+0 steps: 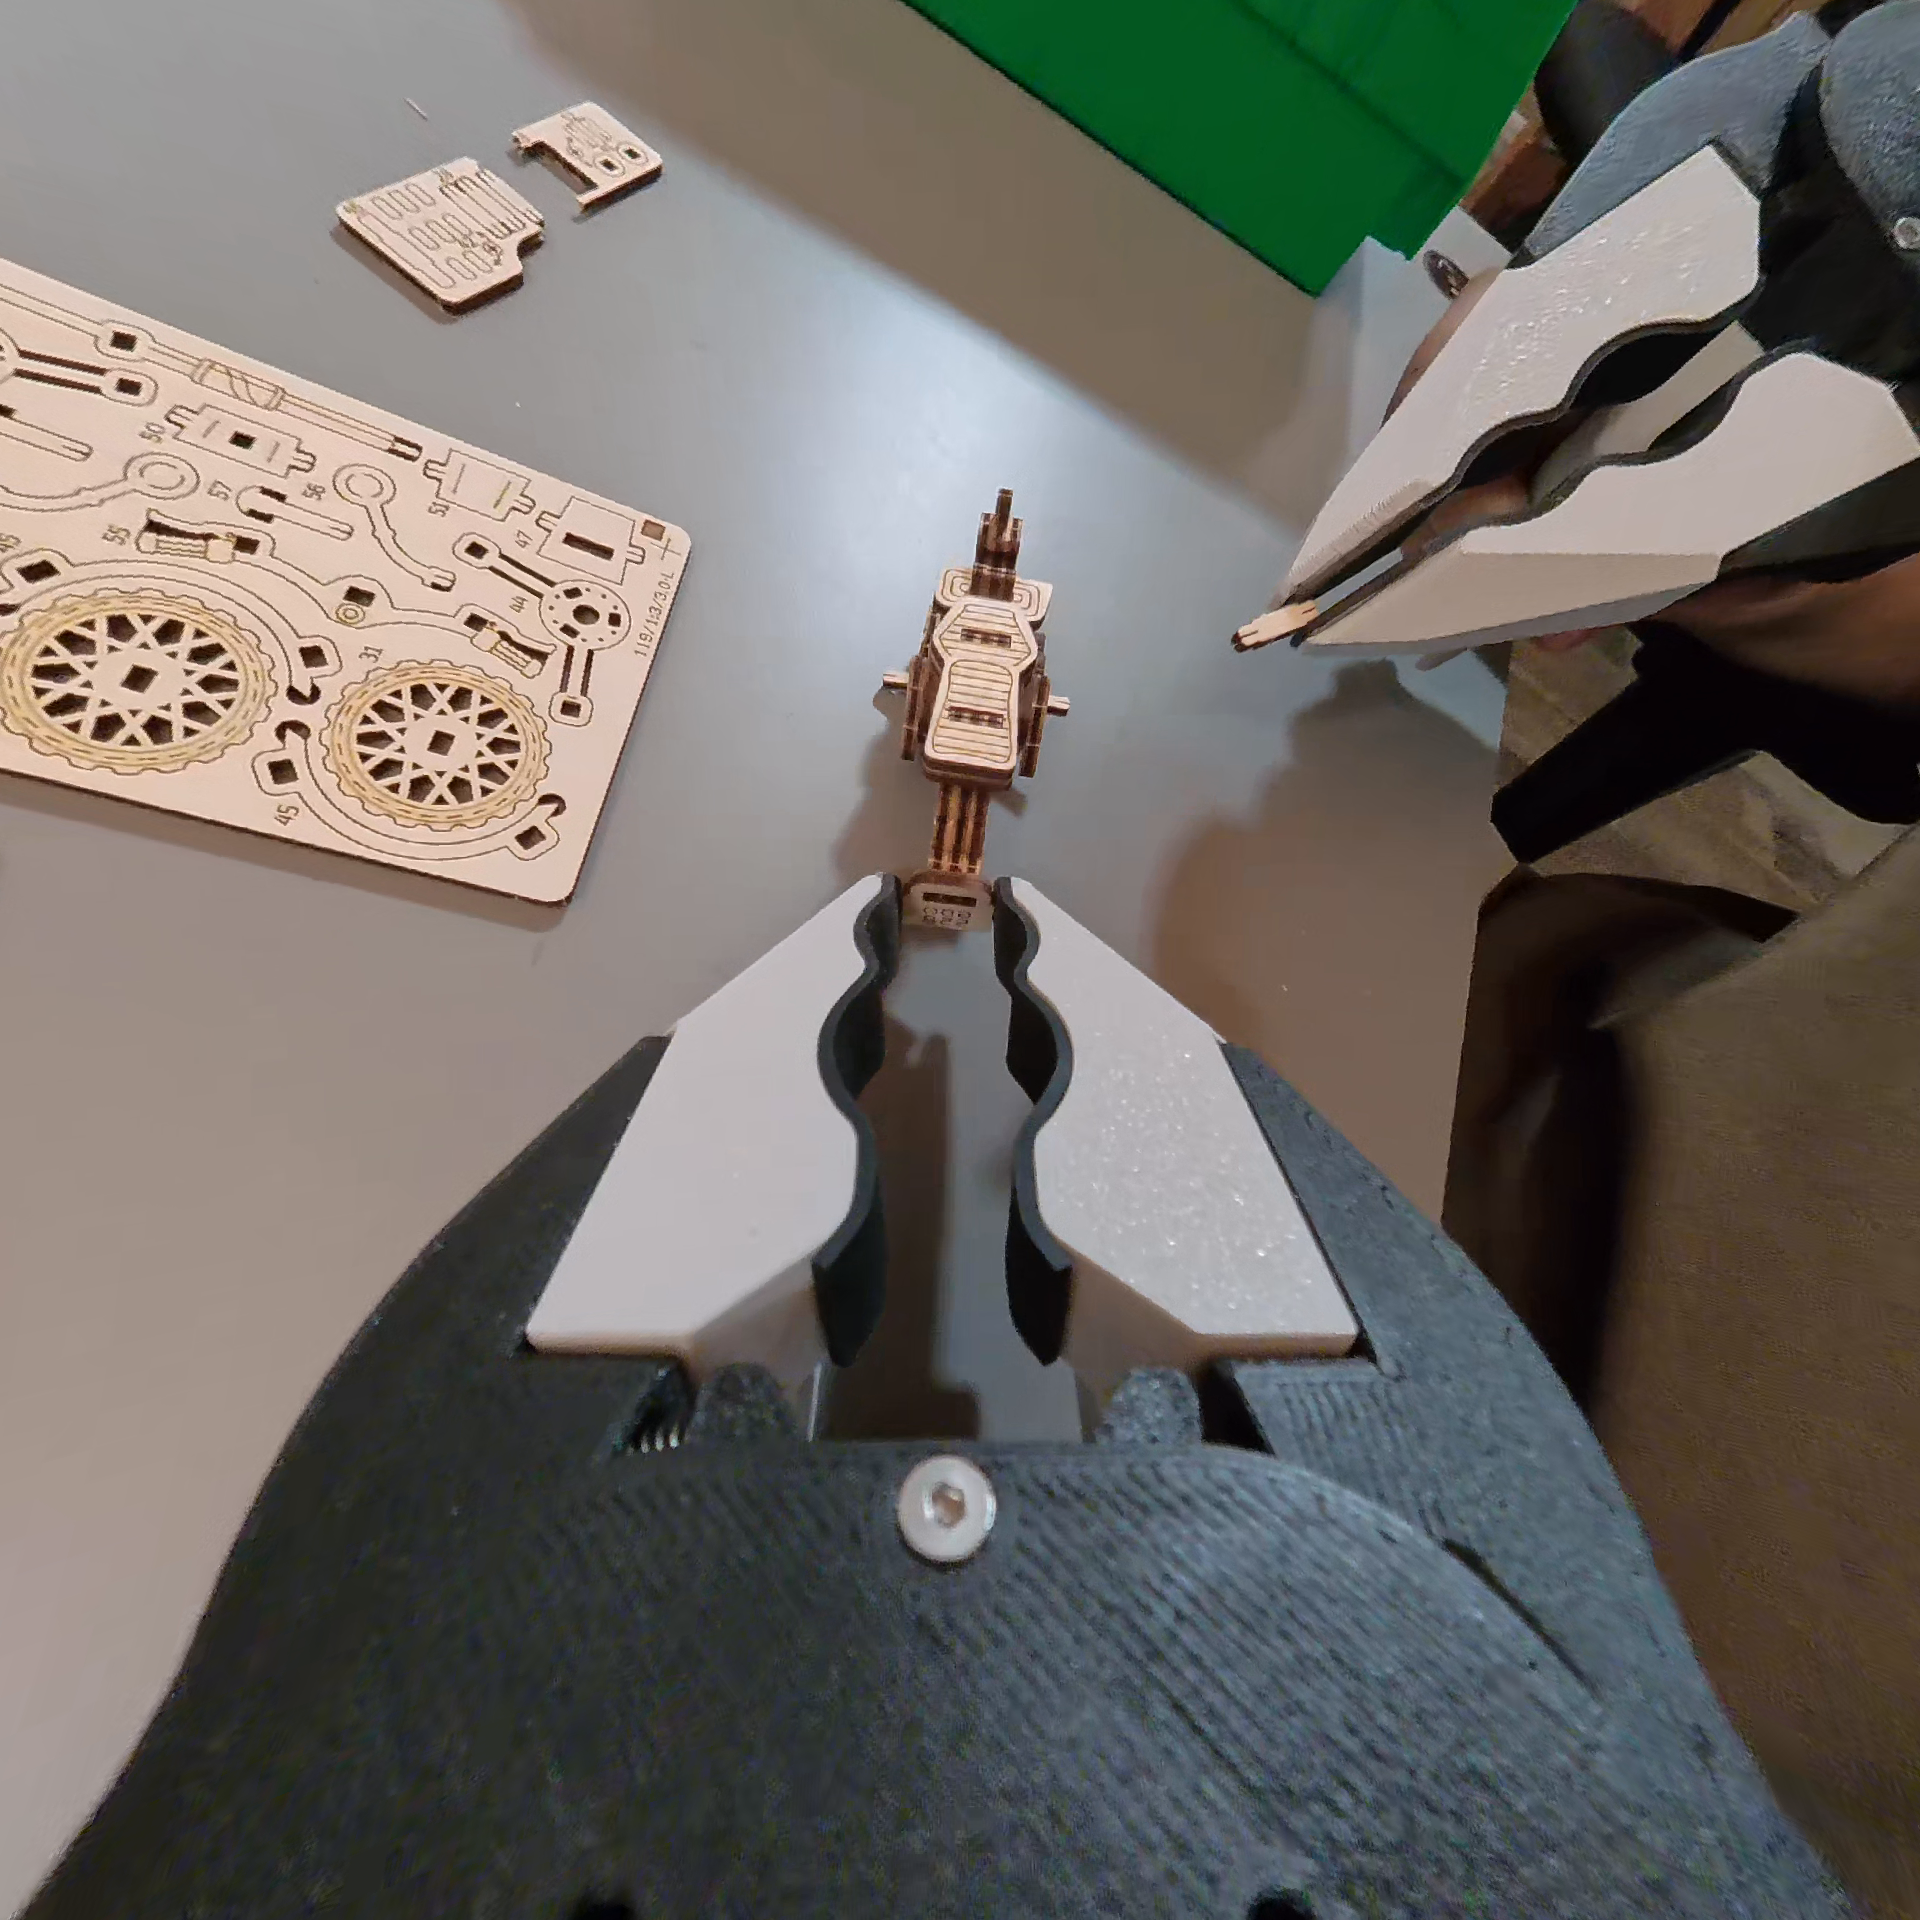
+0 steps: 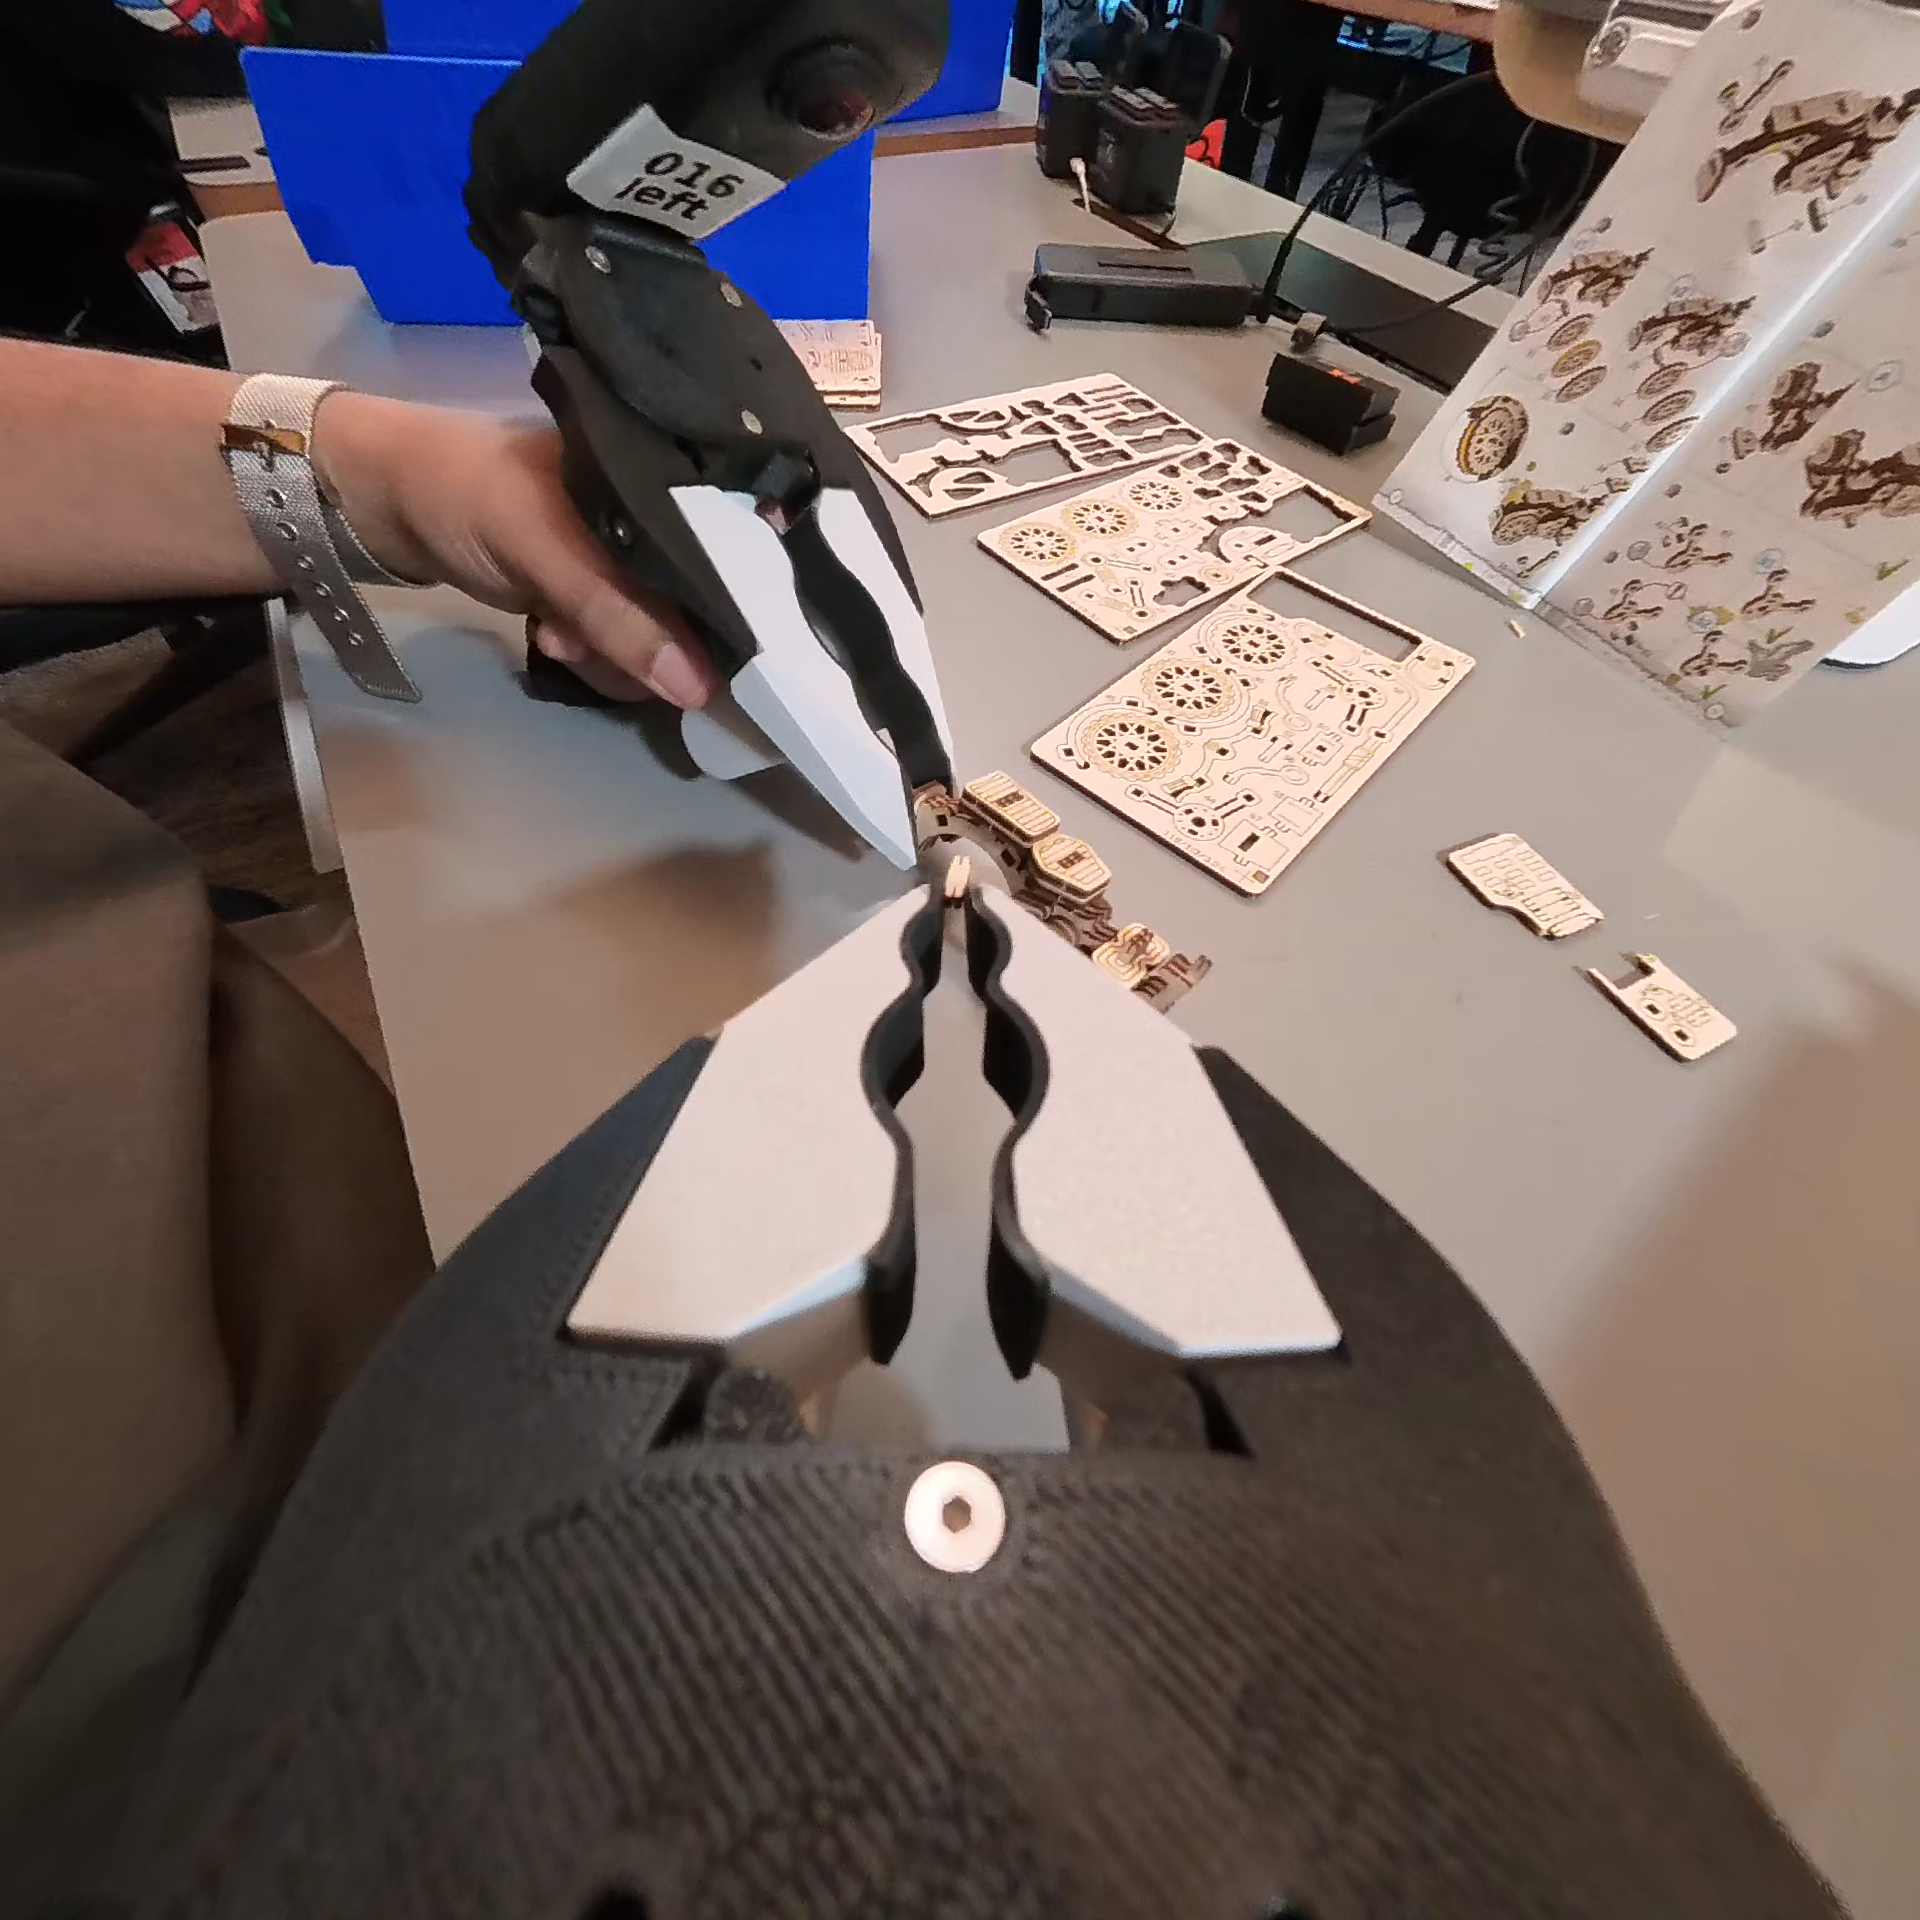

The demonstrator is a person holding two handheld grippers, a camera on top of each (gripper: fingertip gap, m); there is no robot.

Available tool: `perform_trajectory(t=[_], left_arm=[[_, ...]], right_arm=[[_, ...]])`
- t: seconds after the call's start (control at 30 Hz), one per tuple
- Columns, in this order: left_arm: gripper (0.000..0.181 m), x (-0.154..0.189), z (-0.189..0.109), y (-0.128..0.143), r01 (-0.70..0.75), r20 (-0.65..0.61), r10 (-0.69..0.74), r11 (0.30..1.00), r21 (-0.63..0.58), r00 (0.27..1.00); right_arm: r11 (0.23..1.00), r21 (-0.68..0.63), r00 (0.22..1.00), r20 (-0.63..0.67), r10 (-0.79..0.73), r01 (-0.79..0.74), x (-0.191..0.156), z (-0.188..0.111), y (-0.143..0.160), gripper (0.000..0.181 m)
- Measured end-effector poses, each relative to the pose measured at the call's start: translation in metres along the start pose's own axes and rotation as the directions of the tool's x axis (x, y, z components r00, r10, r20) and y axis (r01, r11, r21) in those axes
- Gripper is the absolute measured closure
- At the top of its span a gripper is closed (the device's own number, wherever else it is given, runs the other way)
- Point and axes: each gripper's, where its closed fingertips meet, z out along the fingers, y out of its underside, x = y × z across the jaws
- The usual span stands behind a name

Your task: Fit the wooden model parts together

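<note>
The half-built pale laser-cut wooden model (image 1: 977, 665), a narrow chassis with a slatted seat, stands at the centre of the left wrist view on the grey table (image 1: 727, 312). The left gripper (image 1: 943, 896) pinches its near end tab, jaws narrow and closed on it. At right of that frame the right gripper (image 1: 1294, 613) clamps a small slim wooden peg (image 1: 1262, 631), its tip poking out, near the model but apart. The step in hand looks like bringing this peg to a slot; next it must be aligned and pressed home while the left steadies. A flat wooden sheet of uncut wheels and parts (image 1: 312, 623) lies at left, two loose small wooden panels (image 1: 442, 244) at upper left.
</note>
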Motion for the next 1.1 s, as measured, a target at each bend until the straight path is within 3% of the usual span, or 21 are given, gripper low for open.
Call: perform_trajectory(t=[0.5, 1.1], left_arm=[[0.166, 0.004, -0.002, 0.0, 0.057, -0.053, -0.056, 0.998, 0.018, 0.997], [0.165, 0.014, -0.002, -0.002, 0.111, -0.148, -0.105, 0.993, 0.032, 0.983]], right_arm=[[0.992, -0.07, 0.993, -0.051, -0.106, 0.103, -0.002, 0.006, 0.009, 0.18], [0.988, -0.144, 0.998, -0.036, -0.057, 0.051, -0.01, 0.035, 0.016, 0.18]])
